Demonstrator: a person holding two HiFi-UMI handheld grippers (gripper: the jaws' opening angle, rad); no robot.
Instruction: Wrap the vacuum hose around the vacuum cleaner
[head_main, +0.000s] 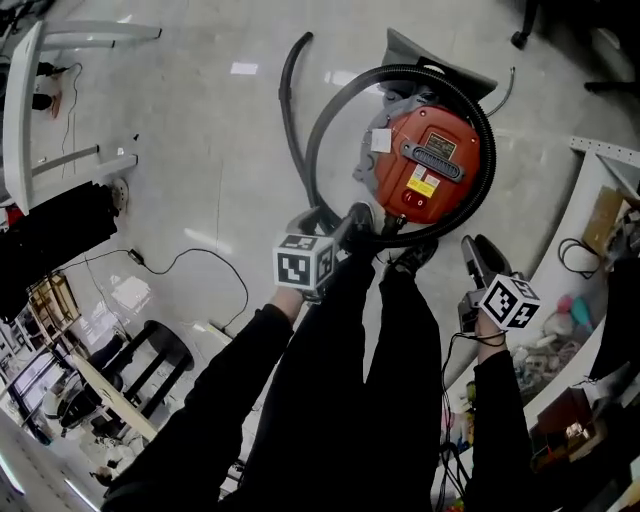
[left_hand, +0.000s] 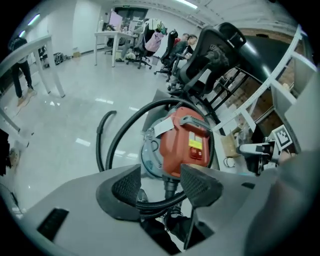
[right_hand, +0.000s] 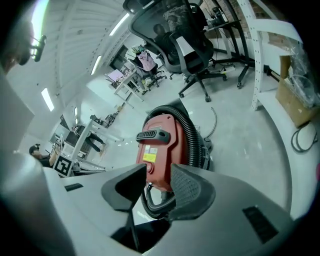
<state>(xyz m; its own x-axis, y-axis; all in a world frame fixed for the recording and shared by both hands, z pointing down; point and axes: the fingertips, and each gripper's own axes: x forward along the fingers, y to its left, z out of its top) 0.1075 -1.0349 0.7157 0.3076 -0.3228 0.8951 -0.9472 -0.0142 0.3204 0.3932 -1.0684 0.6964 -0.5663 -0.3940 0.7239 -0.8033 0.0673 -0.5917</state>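
The red vacuum cleaner (head_main: 425, 165) stands on the pale floor just beyond the person's feet. Its black ribbed hose (head_main: 400, 70) loops over the far side of the body, down the left and back to my left gripper (head_main: 352, 222). In the left gripper view the hose (left_hand: 160, 202) crosses between the pads, and my left gripper (left_hand: 162, 185) is shut on it in front of the vacuum (left_hand: 185, 145). My right gripper (head_main: 472, 252) hangs to the vacuum's near right, apart from it. Its jaws (right_hand: 157, 187) stand open with nothing between them; the vacuum (right_hand: 157, 145) and hose (right_hand: 192, 135) lie beyond.
A dark curved tube (head_main: 288, 90) and a grey nozzle (head_main: 425, 50) lie by the vacuum. White table legs (head_main: 30, 100), a floor cable (head_main: 190, 260) and a black stool (head_main: 150, 350) are at the left. A white shelf (head_main: 590, 200) runs along the right. An office chair (right_hand: 190, 45) stands behind.
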